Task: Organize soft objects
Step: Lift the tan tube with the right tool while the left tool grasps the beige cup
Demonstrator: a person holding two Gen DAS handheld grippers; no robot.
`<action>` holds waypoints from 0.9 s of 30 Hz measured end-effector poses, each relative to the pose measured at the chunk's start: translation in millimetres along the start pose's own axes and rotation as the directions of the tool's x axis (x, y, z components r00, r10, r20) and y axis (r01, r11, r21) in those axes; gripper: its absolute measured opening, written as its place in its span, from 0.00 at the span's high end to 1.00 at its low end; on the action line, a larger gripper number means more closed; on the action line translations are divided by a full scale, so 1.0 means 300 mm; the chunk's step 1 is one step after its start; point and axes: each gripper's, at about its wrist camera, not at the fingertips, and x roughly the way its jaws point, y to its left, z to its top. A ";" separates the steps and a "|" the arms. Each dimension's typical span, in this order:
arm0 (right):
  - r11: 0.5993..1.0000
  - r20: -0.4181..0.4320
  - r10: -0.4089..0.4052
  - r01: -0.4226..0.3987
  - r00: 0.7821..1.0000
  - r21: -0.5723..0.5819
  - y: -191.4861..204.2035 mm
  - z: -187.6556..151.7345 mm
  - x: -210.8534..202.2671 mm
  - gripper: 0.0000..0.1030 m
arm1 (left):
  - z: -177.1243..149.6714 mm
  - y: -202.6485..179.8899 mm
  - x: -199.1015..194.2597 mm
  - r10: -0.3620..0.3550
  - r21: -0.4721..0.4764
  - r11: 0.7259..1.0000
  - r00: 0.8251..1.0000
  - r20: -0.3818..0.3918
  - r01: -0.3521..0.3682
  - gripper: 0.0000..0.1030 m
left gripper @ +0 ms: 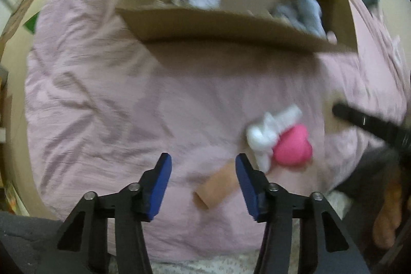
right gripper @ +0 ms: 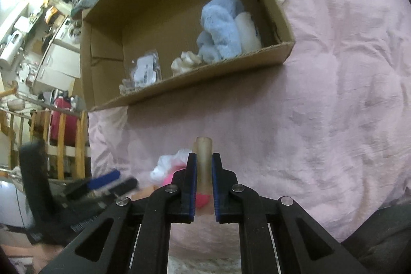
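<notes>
Left claw (left gripper: 203, 186): jaws part open with nothing between the blue pads; pointing down at the bed; frame is blurred
Right claw (right gripper: 204, 181): narrow, pads pressed on a beige tube (right gripper: 204, 163) that stands up between them; its black finger shows in the left view at 3 o'clock
Bed (right gripper: 334, 94): pink crumpled cover, carries everything
Box (right gripper: 185, 84): open cardboard, on the cover at 12 o'clock in both views
In the box: blue plush (right gripper: 221, 30) at the right end, touching a white plush (right gripper: 248, 32) on its right; cream cloth (right gripper: 186, 60) against the near wall; clear packet (right gripper: 145, 69) left of it
Pink heart (left gripper: 292, 148): on the cover outside the box, at 4 o'clock of the left view, just right of the left claw
White cloth (left gripper: 269, 130): touching the heart on its upper left
Paper tube (left gripper: 218, 186): tan, lying tilted on the cover, near the left claw's right pad; whether it touches the pad I cannot tell
Beyond the bed: wooden chair (right gripper: 64, 143) at 9 o'clock of the right view, cluttered room behind
</notes>
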 end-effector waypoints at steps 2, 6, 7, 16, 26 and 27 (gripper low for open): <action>1.000 0.004 0.012 -0.012 1.000 0.012 -0.007 0.005 -0.002 0.88 | -0.012 -0.026 0.021 -0.002 0.040 0.999 0.999 -0.032 0.003 0.58; 1.000 0.007 0.016 -0.016 1.000 0.014 -0.007 0.012 0.003 0.88 | -0.029 -0.053 0.058 0.007 0.079 0.997 0.997 -0.079 -0.001 0.62; 1.000 0.005 0.015 -0.015 1.000 0.013 -0.010 0.015 0.004 0.88 | -0.030 -0.058 0.062 0.007 0.080 0.997 0.997 -0.083 -0.001 0.65; 1.000 -0.010 -0.002 0.002 1.000 0.005 -0.032 0.017 -0.002 0.88 | -0.045 -0.079 0.063 -0.048 0.089 0.994 0.993 -0.111 0.058 0.95; 1.000 -0.001 -0.005 0.005 1.000 0.002 -0.028 0.012 0.000 0.88 | 0.009 0.026 -0.098 -0.107 -0.070 0.991 0.986 0.128 0.116 0.95; 1.000 -0.001 -0.004 0.004 1.000 0.000 -0.027 0.013 0.001 0.88 | 0.011 0.033 -0.113 -0.110 -0.083 0.989 0.982 0.156 0.124 0.95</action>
